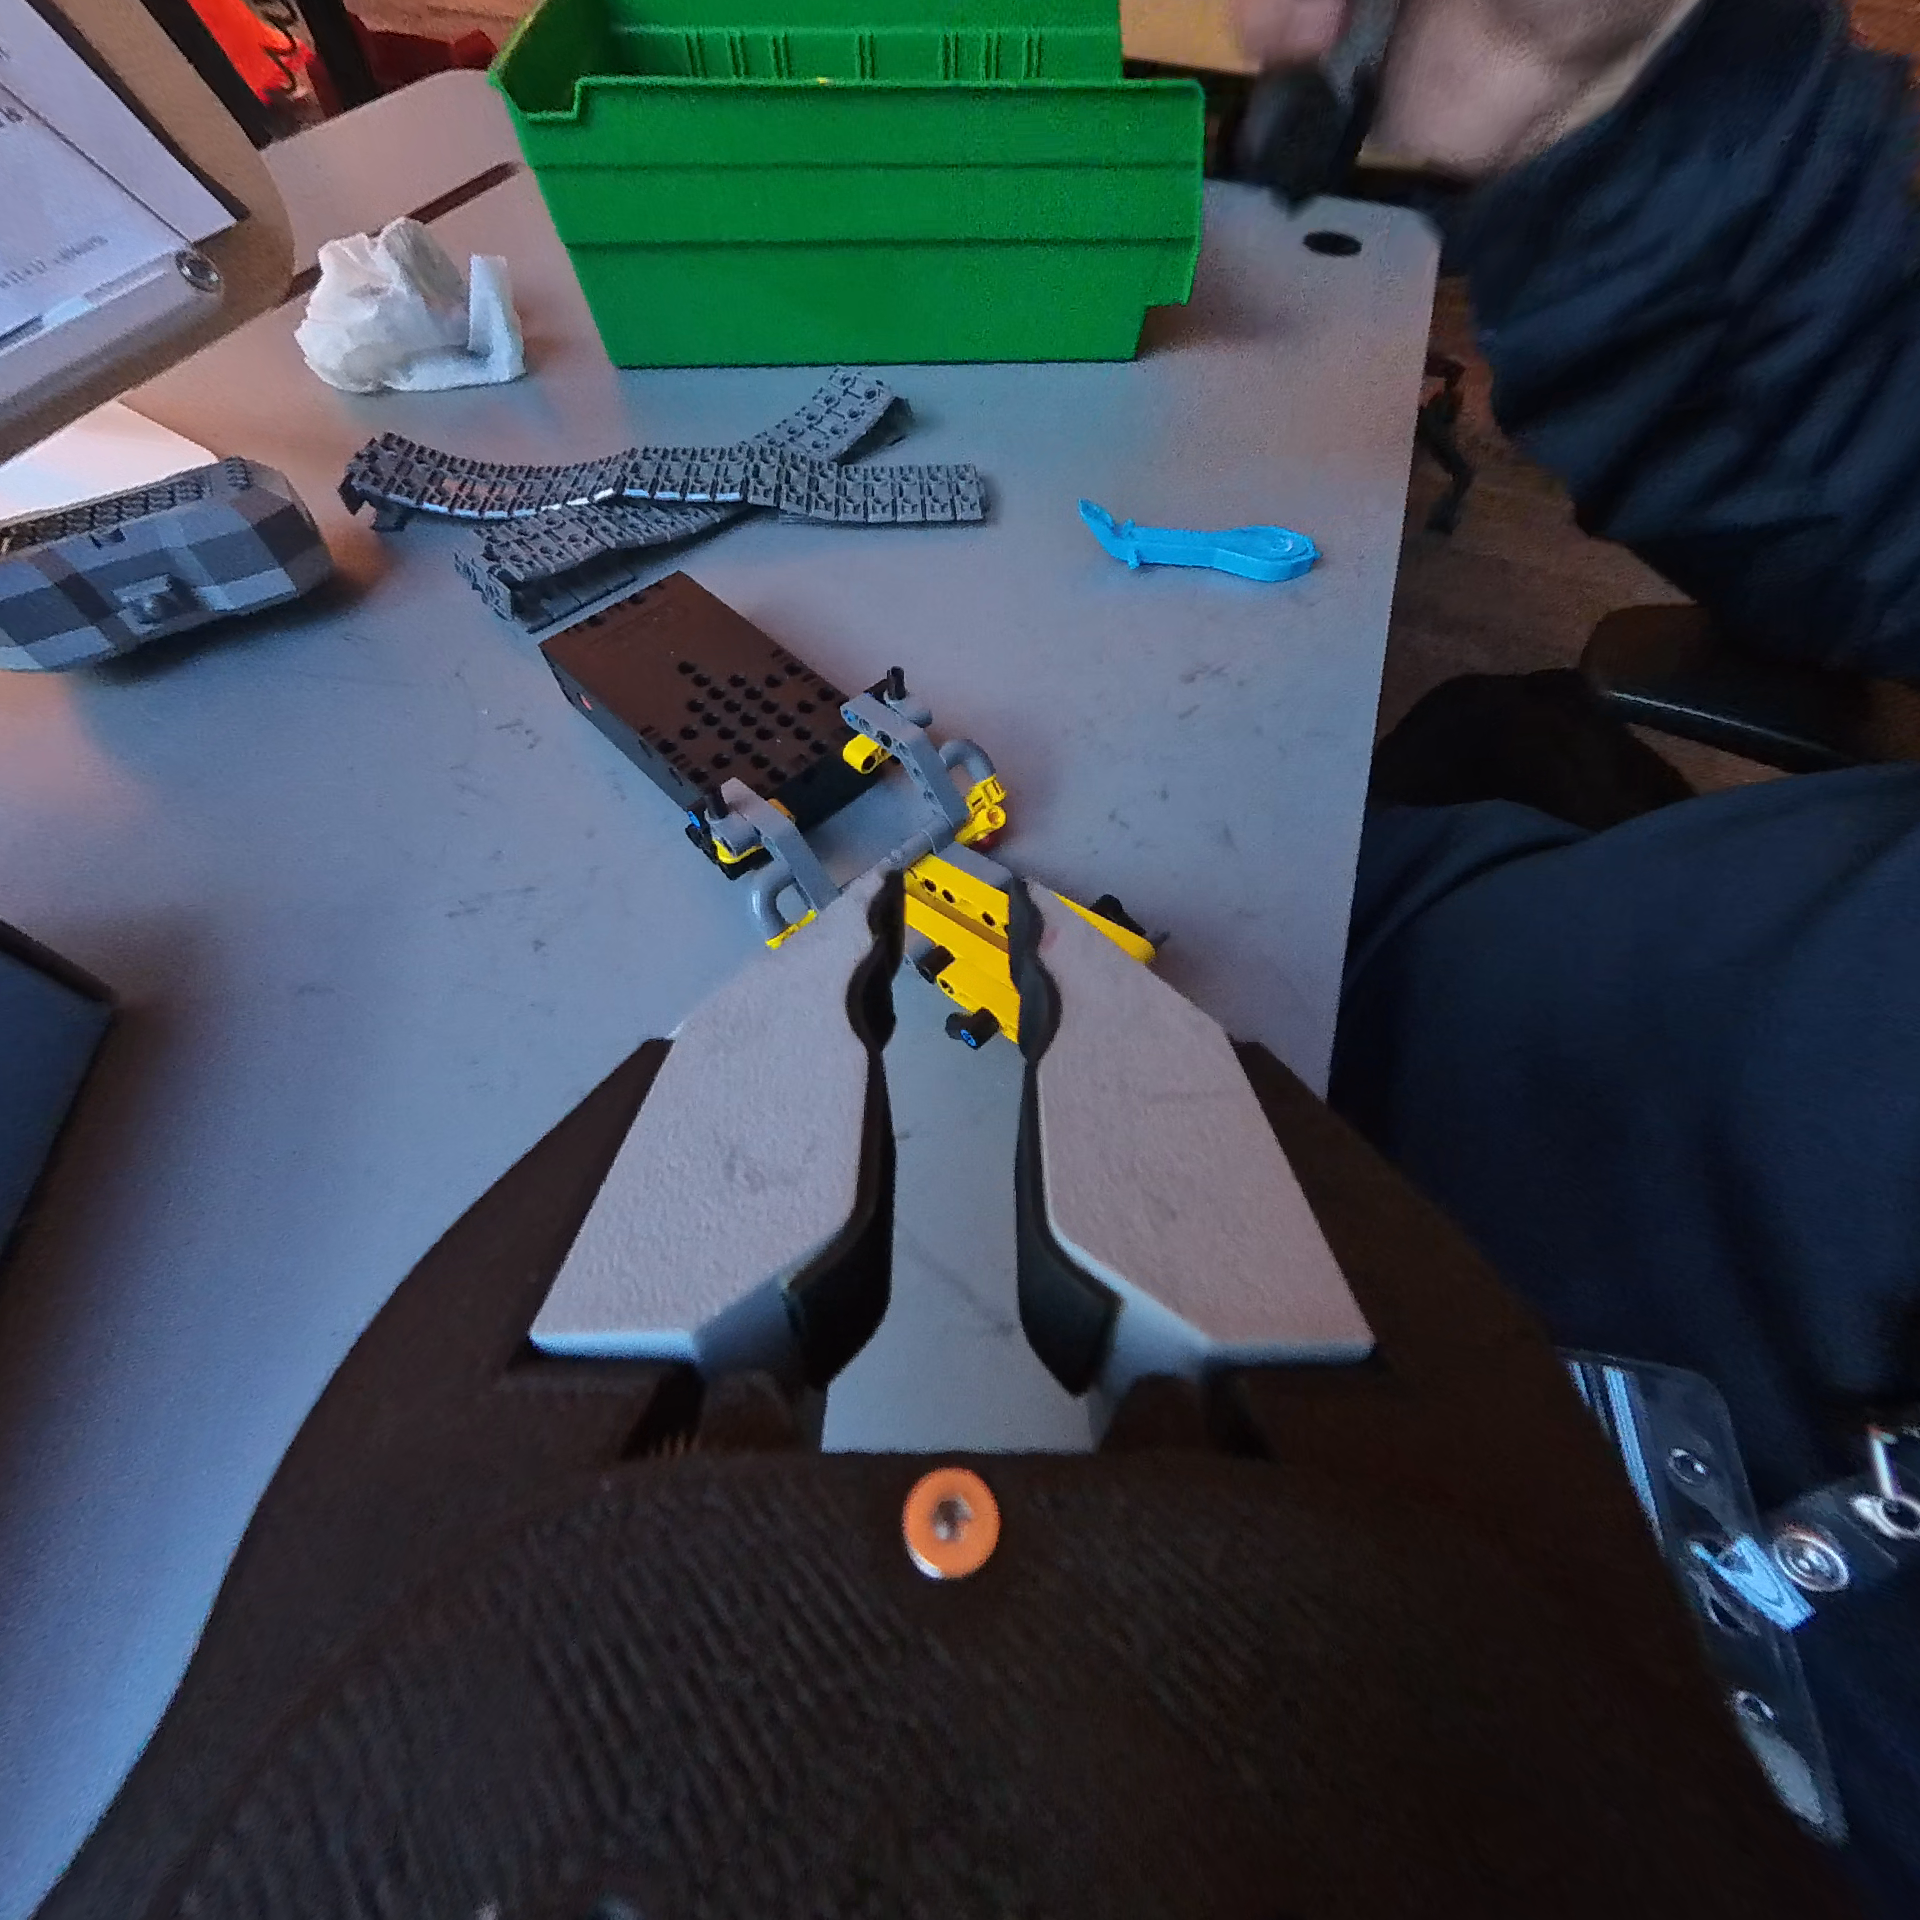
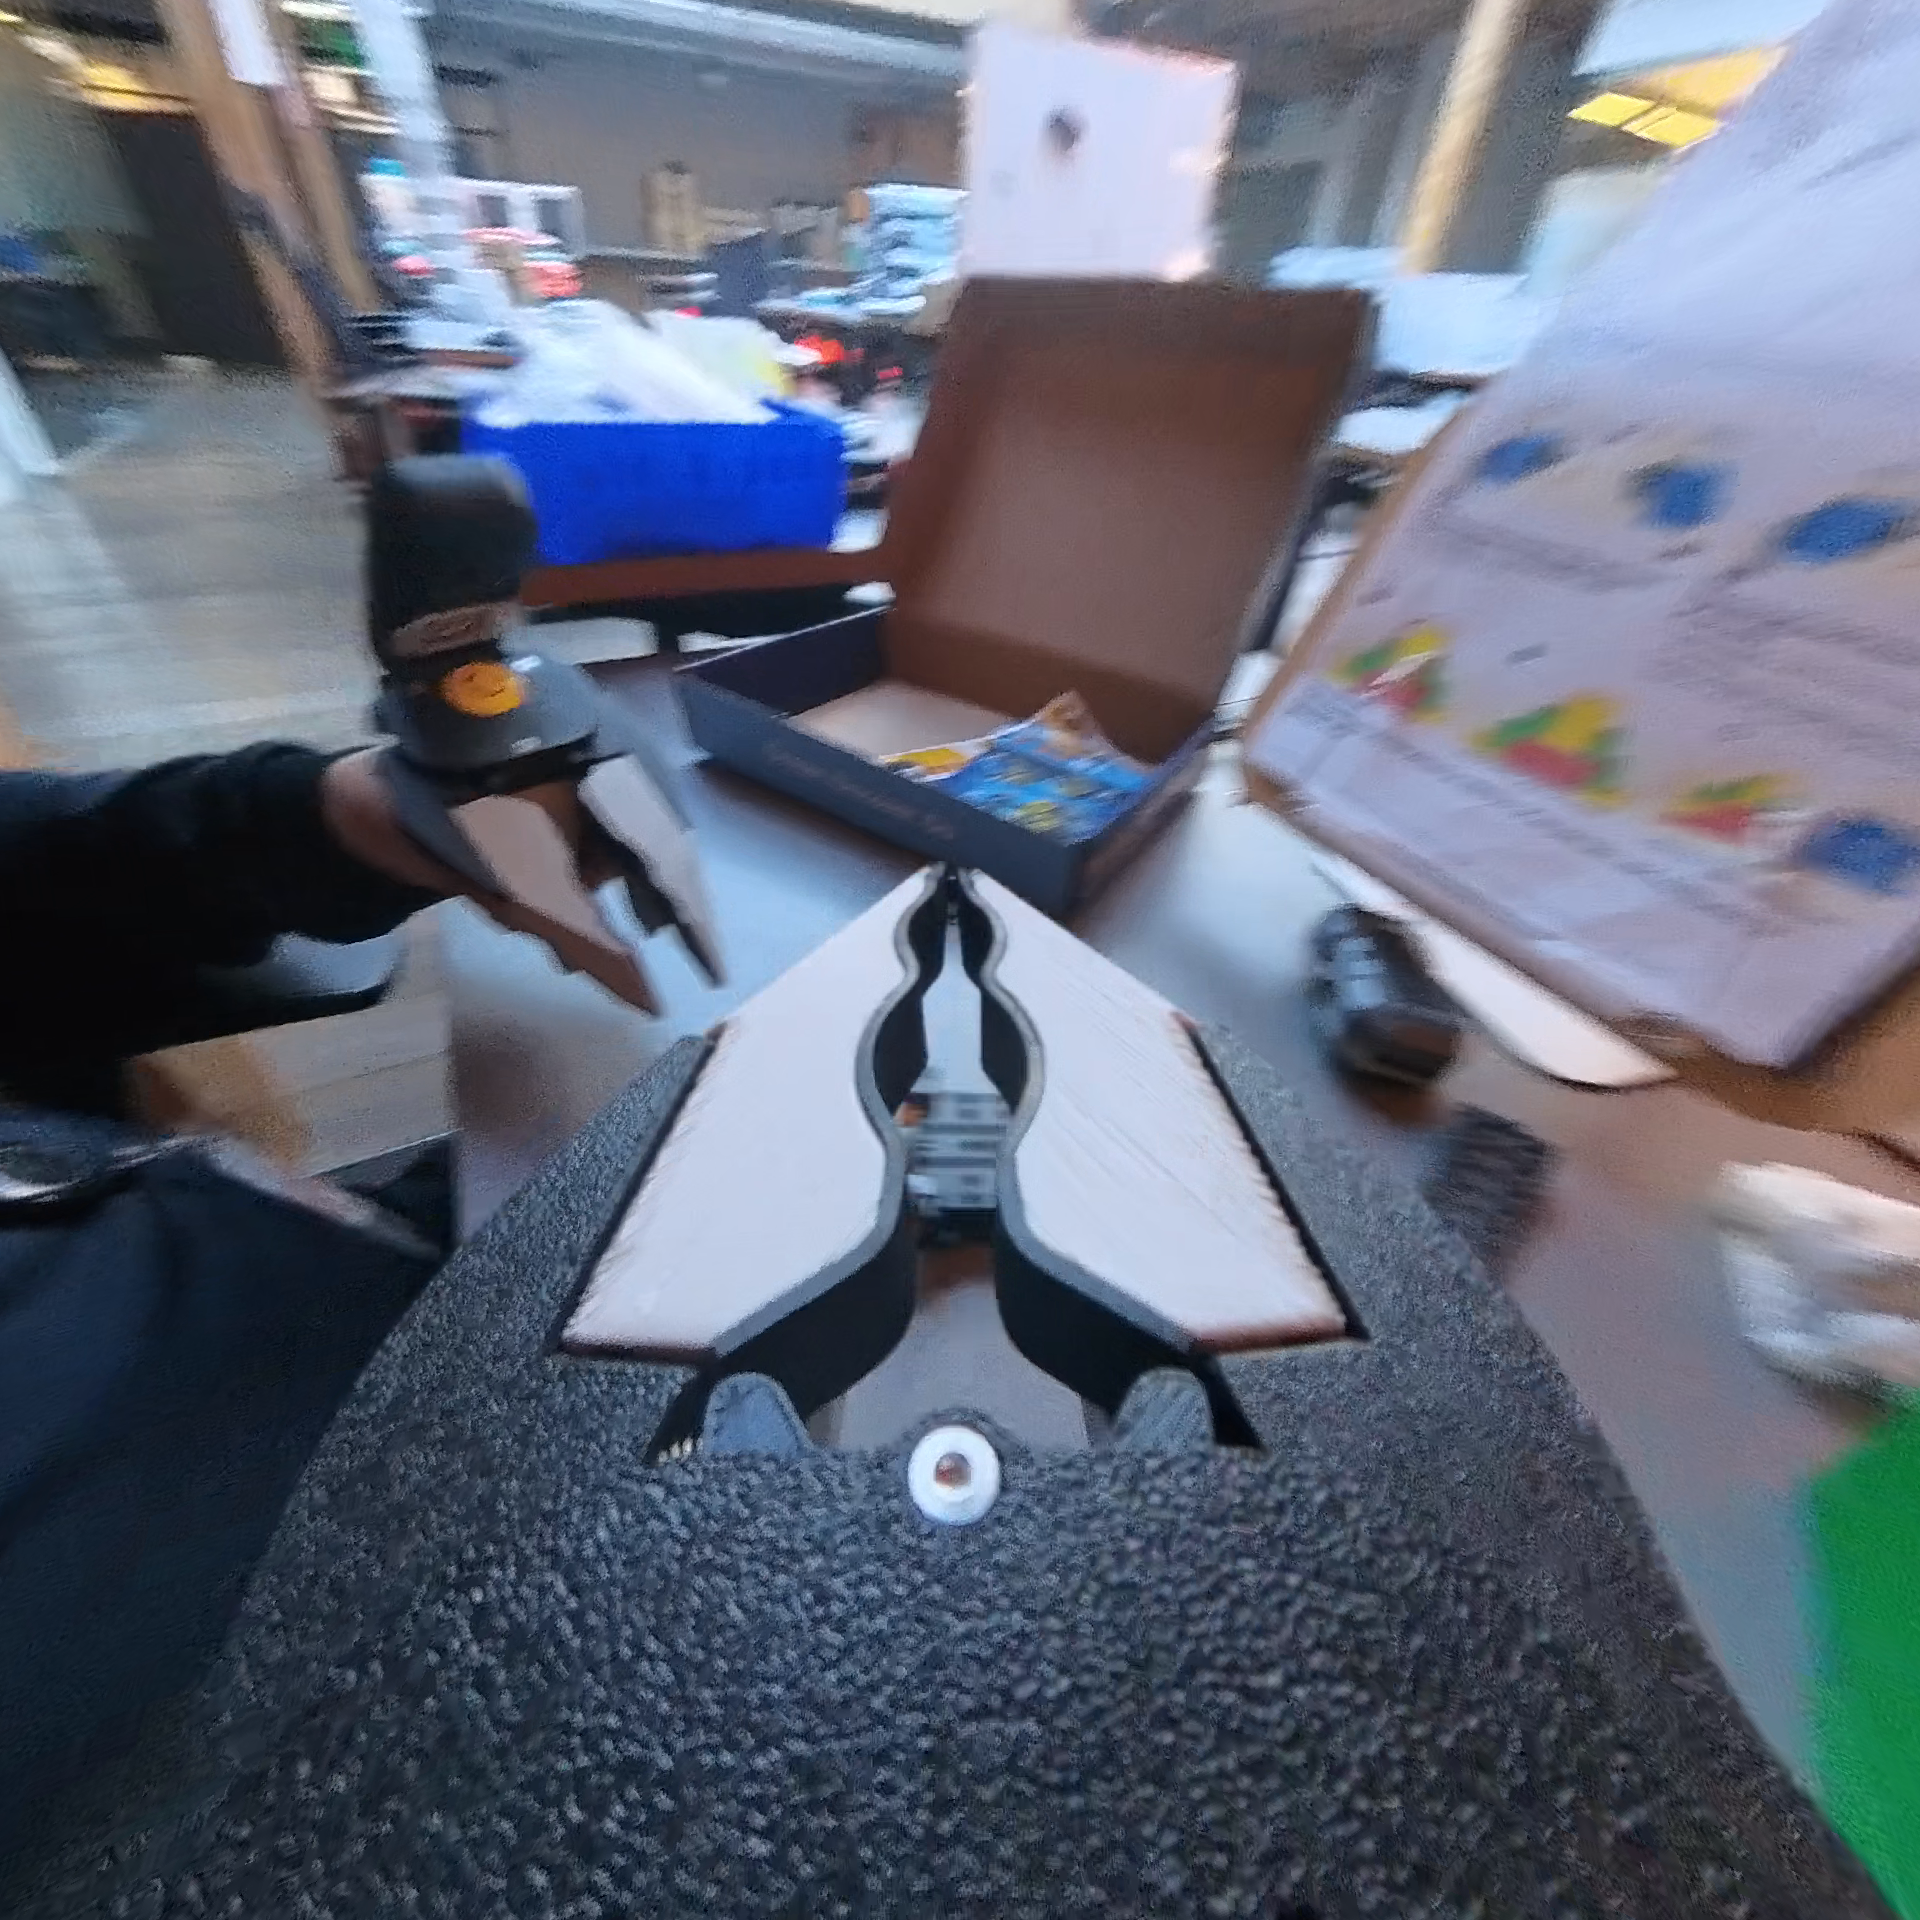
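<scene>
The yellow-and-grey brick assembly [image 1: 883, 821] lies on the grey tabletop [image 1: 312, 831], a knobbly cluster of studded beams, pins and curved grey links joined to a flat black perforated block. The left gripper [image 1: 954, 894] hangs right over its yellow end, the two matte grey fingers [image 1: 790, 1039] parted by a narrow gap with yellow beams showing between the tips; whether they actually press on the plastic I cannot tell.

Beyond it lie dark ridged tread strips [image 1: 665, 488], limp and overlapping, a slim blue plastic tool [image 1: 1195, 545] well apart near the table's edge, a crumpled white tissue [image 1: 400, 312], and a ribbed green bin [image 1: 862, 197] at the back. A blocky grey-checked piece [image 1: 156, 566] sits further left.

The right gripper [image 2: 951, 883] is raised and blurred, its wavy-edged fingers nearly meeting at the tips, with a small dark studded part [image 2: 951, 1143] seen between them lower down; I cannot tell whether it is gripped. Ahead stands an open cardboard box [image 2: 1091, 582] holding a glossy booklet [image 2: 1029, 774], and an instruction sheet [image 2: 1621, 644] leans beside it.
</scene>
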`<state>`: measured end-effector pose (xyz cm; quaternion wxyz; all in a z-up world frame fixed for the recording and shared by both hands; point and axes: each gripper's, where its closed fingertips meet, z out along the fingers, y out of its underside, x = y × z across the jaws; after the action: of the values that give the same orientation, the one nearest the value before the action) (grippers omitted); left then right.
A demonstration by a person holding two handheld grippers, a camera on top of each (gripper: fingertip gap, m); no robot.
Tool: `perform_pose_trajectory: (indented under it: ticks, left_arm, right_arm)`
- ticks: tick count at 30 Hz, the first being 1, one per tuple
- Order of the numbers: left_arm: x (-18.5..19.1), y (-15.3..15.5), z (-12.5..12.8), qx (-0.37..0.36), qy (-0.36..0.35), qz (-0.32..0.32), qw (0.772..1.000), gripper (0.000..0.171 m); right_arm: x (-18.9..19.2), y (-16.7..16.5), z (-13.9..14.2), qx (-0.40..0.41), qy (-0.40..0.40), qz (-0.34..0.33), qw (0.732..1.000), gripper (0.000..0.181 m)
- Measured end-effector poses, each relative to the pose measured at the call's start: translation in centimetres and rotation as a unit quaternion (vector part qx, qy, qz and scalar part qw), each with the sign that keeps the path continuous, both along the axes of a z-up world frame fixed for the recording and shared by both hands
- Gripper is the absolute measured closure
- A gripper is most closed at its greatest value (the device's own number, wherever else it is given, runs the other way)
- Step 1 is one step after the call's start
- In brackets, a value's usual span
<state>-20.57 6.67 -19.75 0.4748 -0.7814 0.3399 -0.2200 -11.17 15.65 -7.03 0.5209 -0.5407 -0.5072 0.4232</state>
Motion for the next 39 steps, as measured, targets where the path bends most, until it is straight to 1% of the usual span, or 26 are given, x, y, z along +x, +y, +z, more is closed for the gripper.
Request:
perform_pose_trajectory:
  ticks: [2, 3, 5, 6, 7, 8, 10, 11, 12, 15, 18, 20, 23, 25, 26, 28, 30, 32, 35, 37, 39]
  left_arm:
    - [0.0, 0.1, -0.4, -0.003, 0.006, 0.002, 1.000, 0.154]
    - [-0.1, 0.1, -0.6, -0.004, 0.012, 0.004, 1.000, 0.154]
    - [-0.2, 0.3, -1.4, -0.009, 0.028, 0.007, 1.000, 0.153]
    - [-0.3, 0.4, -1.8, -0.013, 0.035, 0.010, 0.999, 0.153]
    - [-0.3, 0.4, -2.2, -0.019, 0.041, 0.011, 0.999, 0.153]
    - [-0.4, 0.4, -2.5, -0.024, 0.045, 0.012, 0.999, 0.152]
    - [-0.5, 0.4, -3.0, -0.036, 0.046, 0.013, 0.998, 0.151]
    - [-0.5, 0.4, -3.2, -0.044, 0.046, 0.012, 0.998, 0.150]
    - [-0.6, 0.4, -3.3, -0.048, 0.047, 0.013, 0.998, 0.150]
    - [-0.7, 0.4, -3.5, -0.050, 0.048, 0.013, 0.998, 0.150]
    - [-1.0, 0.3, -4.3, -0.065, 0.062, 0.012, 0.996, 0.149]
    - [-1.3, 0.1, -5.0, -0.078, 0.073, 0.009, 0.994, 0.146]
    - [-1.1, -0.8, -5.4, -0.102, 0.074, -0.012, 0.992, 0.144]
    - [-0.9, -1.5, -5.5, -0.116, 0.073, -0.034, 0.990, 0.141]
    - [-0.7, -1.8, -5.5, -0.120, 0.073, -0.043, 0.989, 0.140]
    - [-0.5, -2.2, -5.6, -0.118, 0.080, -0.055, 0.988, 0.140]
    - [-0.5, -2.2, -5.8, -0.100, 0.102, -0.060, 0.988, 0.140]
    - [-0.4, -2.1, -6.0, -0.077, 0.133, -0.068, 0.986, 0.142]
    - [-0.8, -1.6, -6.4, -0.025, 0.194, -0.069, 0.978, 0.145]
    - [-1.0, -1.2, -6.5, 0.015, 0.233, -0.068, 0.970, 0.146]
    - [-1.1, -0.9, -6.3, 0.060, 0.266, -0.069, 0.960, 0.145]
  right_arm:
    - [4.2, 3.1, 2.3, 0.037, 0.012, -0.086, 0.996, 0.181]
    - [6.6, 4.9, 3.1, 0.054, 0.013, -0.139, 0.989, 0.181]
    - [11.6, 8.5, 3.7, 0.077, 0.008, -0.245, 0.967, 0.181]
    - [13.8, 10.0, 3.4, 0.073, 0.000, -0.287, 0.955, 0.181]
    - [15.7, 11.5, 2.5, 0.057, -0.016, -0.319, 0.946, 0.181]
    - [17.3, 12.8, 1.1, 0.029, -0.042, -0.343, 0.938, 0.181]
    - [19.7, 14.8, -2.5, -0.034, -0.108, -0.378, 0.919, 0.180]
    - [20.5, 15.5, -3.6, -0.050, -0.121, -0.392, 0.911, 0.171]
    - [20.9, 15.9, -4.1, -0.056, -0.119, -0.395, 0.909, 0.166]
    - [20.3, 15.9, -3.9, -0.076, -0.089, -0.375, 0.919, 0.167]
    - [18.8, 15.1, -3.3, -0.061, -0.083, -0.352, 0.930, 0.167]
    - [16.9, 13.9, -2.6, -0.046, -0.083, -0.318, 0.943, 0.167]
    - [12.8, 11.1, -2.2, -0.034, -0.085, -0.241, 0.966, 0.167]
    - [9.1, 8.2, -2.8, -0.045, -0.095, -0.157, 0.982, 0.167]
    - [7.3, 6.6, -3.5, -0.049, -0.112, -0.115, 0.986, 0.166]
    - [4.3, 3.8, -5.8, -0.040, -0.162, -0.050, 0.985, 0.165]
    - [1.9, 1.7, -8.1, -0.017, -0.210, -0.008, 0.978, 0.165]
    - [0.2, -0.5, -10.2, -0.013, -0.246, 0.035, 0.968, 0.166]
    - [-1.6, -3.6, -12.6, -0.011, -0.282, 0.098, 0.954, 0.166]
    - [-2.3, -5.4, -14.0, 0.010, -0.302, 0.136, 0.943, 0.165]
    - [-2.8, -6.7, -15.1, 0.047, -0.321, 0.158, 0.933, 0.165]
